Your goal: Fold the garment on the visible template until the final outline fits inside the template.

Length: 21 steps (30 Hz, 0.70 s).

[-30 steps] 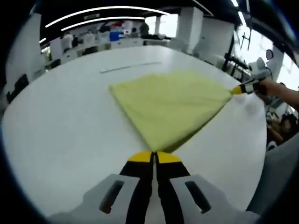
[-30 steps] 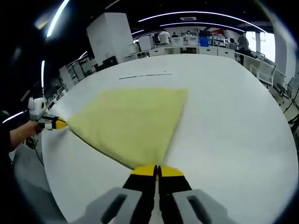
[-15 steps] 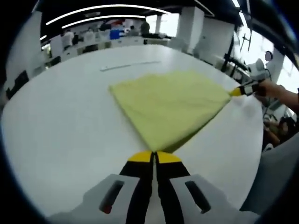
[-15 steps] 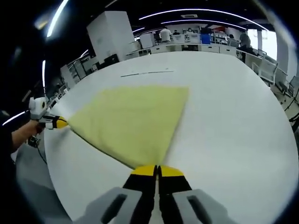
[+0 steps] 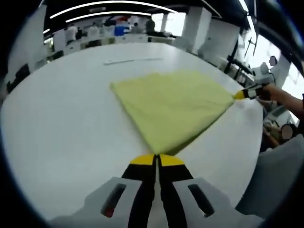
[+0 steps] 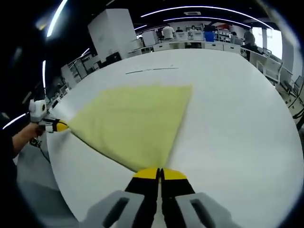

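A broad white counter [image 5: 57, 123] fronts distant white desks [image 6: 199, 45] with people standing under curved ceiling light strips [image 6: 209, 9].

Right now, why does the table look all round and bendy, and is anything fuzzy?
Left gripper view: the fisheye lens bends the table into a curve, the cloth looks soft and slightly blurred, and the window at right glares white. Right gripper view: same bulging table; the ceiling lights stretch into bright arcs, and the far desks are fuzzy.
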Each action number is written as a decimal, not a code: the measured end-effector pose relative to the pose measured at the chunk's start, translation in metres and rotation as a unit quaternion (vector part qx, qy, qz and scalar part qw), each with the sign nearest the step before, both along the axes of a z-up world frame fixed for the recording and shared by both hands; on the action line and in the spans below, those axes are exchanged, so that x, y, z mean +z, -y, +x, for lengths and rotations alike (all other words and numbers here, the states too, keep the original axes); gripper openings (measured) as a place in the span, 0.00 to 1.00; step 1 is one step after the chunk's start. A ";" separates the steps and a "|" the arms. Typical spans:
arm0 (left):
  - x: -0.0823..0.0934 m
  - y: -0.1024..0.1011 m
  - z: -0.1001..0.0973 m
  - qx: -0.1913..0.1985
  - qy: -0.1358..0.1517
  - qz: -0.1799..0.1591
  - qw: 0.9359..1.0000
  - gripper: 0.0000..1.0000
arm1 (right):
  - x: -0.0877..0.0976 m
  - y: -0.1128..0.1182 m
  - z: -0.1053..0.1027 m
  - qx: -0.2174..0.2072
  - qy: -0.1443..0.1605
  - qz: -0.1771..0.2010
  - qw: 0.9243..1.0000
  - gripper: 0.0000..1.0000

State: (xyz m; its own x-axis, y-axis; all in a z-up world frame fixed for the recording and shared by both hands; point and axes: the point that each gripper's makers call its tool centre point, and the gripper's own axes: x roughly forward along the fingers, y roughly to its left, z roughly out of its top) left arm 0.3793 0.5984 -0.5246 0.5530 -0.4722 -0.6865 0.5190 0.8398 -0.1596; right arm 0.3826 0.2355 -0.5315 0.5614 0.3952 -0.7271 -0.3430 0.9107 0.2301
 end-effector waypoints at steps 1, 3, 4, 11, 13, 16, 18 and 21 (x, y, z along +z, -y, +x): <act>-0.001 -0.001 -0.002 0.002 -0.001 0.000 1.000 0.00 | 0.000 -0.001 -0.001 -0.001 -0.002 0.001 1.000 0.00; -0.001 -0.002 -0.005 0.004 -0.001 0.001 1.000 0.00 | 0.000 -0.002 -0.004 0.001 0.000 0.000 1.000 0.00; -0.001 -0.002 -0.007 0.006 -0.001 0.001 1.000 0.00 | 0.000 -0.002 -0.005 -0.001 0.001 0.000 1.000 0.00; -0.002 -0.004 -0.015 0.009 -0.004 0.006 1.000 0.00 | 0.001 -0.003 -0.010 -0.001 0.002 0.001 1.000 0.00; -0.002 -0.004 -0.017 0.007 -0.005 0.008 1.000 0.00 | 0.001 -0.003 -0.010 -0.005 0.002 0.002 1.000 0.00; -0.001 -0.004 -0.018 0.010 -0.002 0.007 1.000 0.00 | 0.002 -0.004 -0.010 -0.011 0.002 0.003 1.000 0.00; 0.001 -0.005 -0.017 0.013 -0.001 0.006 1.000 0.00 | 0.003 -0.004 -0.011 -0.013 0.003 0.002 1.000 0.00; 0.002 -0.006 -0.017 0.017 0.002 0.006 1.000 0.00 | 0.001 -0.003 -0.012 -0.022 0.000 0.008 1.000 0.00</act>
State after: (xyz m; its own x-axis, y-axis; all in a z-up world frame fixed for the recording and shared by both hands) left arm 0.3625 0.6046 -0.5230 0.5710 -0.4454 -0.6896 0.4908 0.8586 -0.1481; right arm 0.3703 0.2388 -0.5301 0.5777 0.3814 -0.7217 -0.3026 0.9212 0.2446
